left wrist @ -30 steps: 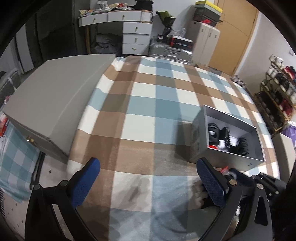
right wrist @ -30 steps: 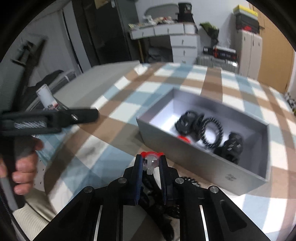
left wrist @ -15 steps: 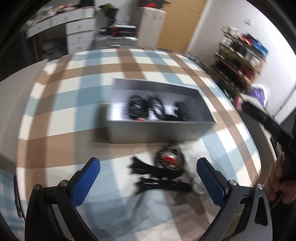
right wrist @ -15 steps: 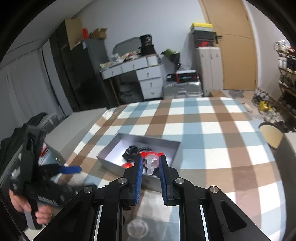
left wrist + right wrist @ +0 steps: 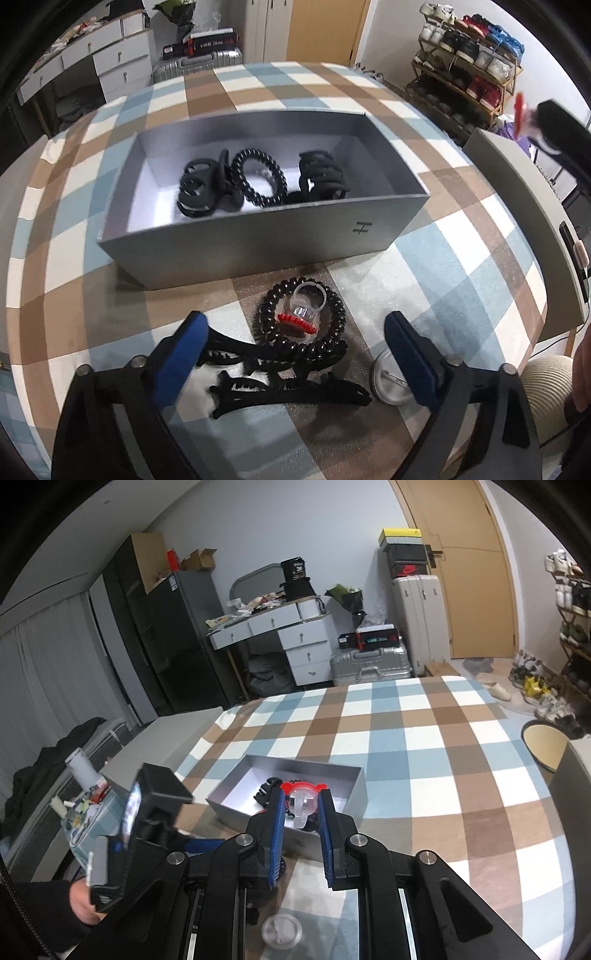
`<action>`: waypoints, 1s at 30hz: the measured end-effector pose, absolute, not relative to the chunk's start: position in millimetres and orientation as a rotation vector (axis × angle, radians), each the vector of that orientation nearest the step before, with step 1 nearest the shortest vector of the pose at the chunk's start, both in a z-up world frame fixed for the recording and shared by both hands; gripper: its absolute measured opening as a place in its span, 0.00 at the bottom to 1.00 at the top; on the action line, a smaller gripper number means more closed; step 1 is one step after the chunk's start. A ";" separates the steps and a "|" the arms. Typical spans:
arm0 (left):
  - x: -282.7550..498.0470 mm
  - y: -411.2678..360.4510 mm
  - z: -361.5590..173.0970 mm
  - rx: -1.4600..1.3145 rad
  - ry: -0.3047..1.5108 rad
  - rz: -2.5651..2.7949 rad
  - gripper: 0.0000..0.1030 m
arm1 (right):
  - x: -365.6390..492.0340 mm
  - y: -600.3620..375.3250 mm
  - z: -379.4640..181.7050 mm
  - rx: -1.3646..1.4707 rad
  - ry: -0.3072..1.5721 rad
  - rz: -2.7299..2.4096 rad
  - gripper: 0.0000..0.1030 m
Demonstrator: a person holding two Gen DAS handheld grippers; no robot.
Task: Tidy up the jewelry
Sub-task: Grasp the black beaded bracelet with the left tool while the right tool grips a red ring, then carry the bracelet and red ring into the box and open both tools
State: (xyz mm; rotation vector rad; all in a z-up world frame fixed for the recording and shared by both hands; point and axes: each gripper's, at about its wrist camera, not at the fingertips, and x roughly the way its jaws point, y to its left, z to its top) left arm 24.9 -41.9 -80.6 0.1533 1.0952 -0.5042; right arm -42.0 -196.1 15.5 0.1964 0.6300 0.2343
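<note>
My left gripper (image 5: 295, 354), jaws closing on nothing, tilts down over the hair clips (image 5: 284, 387) at lower centre, while my right gripper (image 5: 301, 808) clamps a clear ring (image 5: 302, 806) above the grey box (image 5: 332, 775).

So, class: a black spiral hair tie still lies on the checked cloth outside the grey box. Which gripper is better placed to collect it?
Left. The left gripper, jaws closing, straddles the spiral hair tie; the right gripper is shut on a clear ring.

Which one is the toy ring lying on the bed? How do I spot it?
Find the grey box on the checked blanket. Just in front lies a black spiral hair tie, with the toy ring inside its loop. It is the only clear plastic piece there, with a red frilled edge.
</note>
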 end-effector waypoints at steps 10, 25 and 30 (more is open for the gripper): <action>17.9 -56.7 -87.7 0.259 1.091 -0.518 0.39 | -40.9 -201.7 14.3 0.223 0.639 0.244 0.16; -0.3 -38.8 -36.2 0.150 0.913 -0.589 0.34 | -36.6 -203.5 9.0 0.250 0.656 0.238 0.17; 4.2 -26.5 -14.7 0.097 0.837 -0.582 0.34 | -30.3 -200.3 7.4 0.266 0.655 0.274 0.17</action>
